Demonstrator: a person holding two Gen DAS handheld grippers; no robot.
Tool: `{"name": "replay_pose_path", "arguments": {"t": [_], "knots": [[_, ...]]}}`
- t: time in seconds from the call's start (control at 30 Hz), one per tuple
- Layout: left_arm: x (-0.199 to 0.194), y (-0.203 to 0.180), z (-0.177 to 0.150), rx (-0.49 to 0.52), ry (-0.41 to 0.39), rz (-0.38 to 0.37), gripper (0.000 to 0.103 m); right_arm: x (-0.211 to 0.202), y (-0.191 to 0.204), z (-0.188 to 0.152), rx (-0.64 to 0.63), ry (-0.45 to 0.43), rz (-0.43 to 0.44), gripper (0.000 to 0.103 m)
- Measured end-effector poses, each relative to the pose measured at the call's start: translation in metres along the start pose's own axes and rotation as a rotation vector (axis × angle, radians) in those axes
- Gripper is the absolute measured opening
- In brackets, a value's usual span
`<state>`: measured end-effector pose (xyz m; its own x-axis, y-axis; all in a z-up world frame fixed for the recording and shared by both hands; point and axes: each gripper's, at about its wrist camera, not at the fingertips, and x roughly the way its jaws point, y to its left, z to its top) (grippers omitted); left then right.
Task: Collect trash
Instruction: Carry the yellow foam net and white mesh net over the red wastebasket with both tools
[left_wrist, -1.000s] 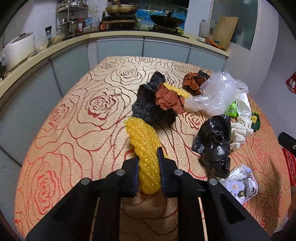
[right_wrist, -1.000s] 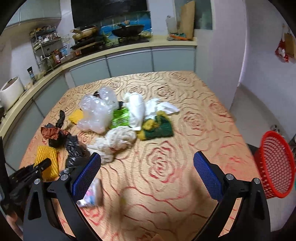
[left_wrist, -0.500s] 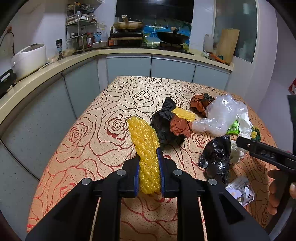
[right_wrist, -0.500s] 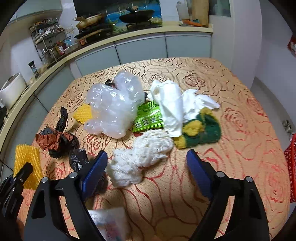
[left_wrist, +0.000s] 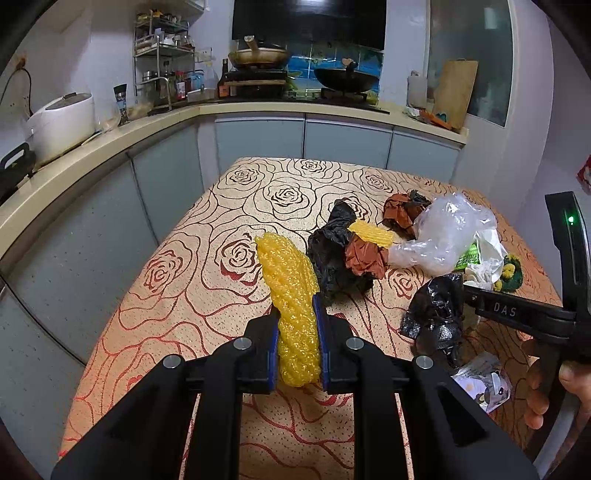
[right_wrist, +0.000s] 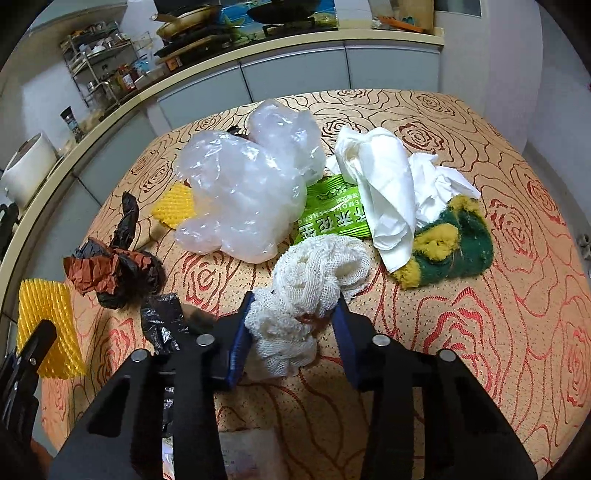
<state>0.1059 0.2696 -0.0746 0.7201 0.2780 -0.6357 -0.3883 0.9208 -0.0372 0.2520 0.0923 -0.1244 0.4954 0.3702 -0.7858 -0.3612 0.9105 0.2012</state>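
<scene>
The trash lies scattered over a table (right_wrist: 517, 229) with a beige cloth patterned in red roses. A long yellow foam-net sleeve (left_wrist: 291, 291) is clamped near its lower end between the blue pads of the left gripper (left_wrist: 298, 343); its long axis runs up and away from the jaws, leaning a little to the left in the left wrist view, with the free end raised over the cloth. The right gripper (right_wrist: 293, 339) has just been closing, and a crumpled white mesh cloth (right_wrist: 310, 291) sits between its jaws; the left pad touches the cloth's lower lump, while a little space shows at the right pad. The cloth lies on the table with its length running from the jaws up and to the right. Just beyond it are a green printed wrapper (right_wrist: 332, 216), a clear crumpled plastic bag (right_wrist: 247, 188), white paper tissue (right_wrist: 388, 192) and a green and yellow sponge (right_wrist: 450, 247). To the left lie a black and rust-brown crumpled wad (right_wrist: 114, 269) and a shiny black plastic bag (right_wrist: 162, 321).
</scene>
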Motion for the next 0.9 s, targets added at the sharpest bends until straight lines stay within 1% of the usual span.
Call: {"name": "replay_pose_path", "arguments": {"t": [0.2,0.37,0.5,0.73,0.9], "knots": [[-0.008,-0.004,0.002,0.012,-0.019,-0.002,0.015,-0.018,-0.010,-0.006,0.007,-0.019,0.006,0.035],[-0.016,-0.011,0.006,0.021,-0.040,-0.008,0.015,-0.044,-0.017,-0.012,0.000,-0.073,-0.011,0.034],[-0.025,-0.019,0.009,0.034,-0.065,-0.019,0.015,-0.069,-0.022,-0.016,-0.018,-0.139,-0.047,0.034],[-0.045,-0.041,0.021,0.068,-0.126,-0.040,0.015,-0.122,-0.028,-0.016,-0.067,-0.306,-0.115,0.034],[-0.061,-0.059,0.031,0.093,-0.174,-0.057,0.015,-0.151,-0.036,-0.012,-0.078,-0.382,-0.129,0.035]]}}
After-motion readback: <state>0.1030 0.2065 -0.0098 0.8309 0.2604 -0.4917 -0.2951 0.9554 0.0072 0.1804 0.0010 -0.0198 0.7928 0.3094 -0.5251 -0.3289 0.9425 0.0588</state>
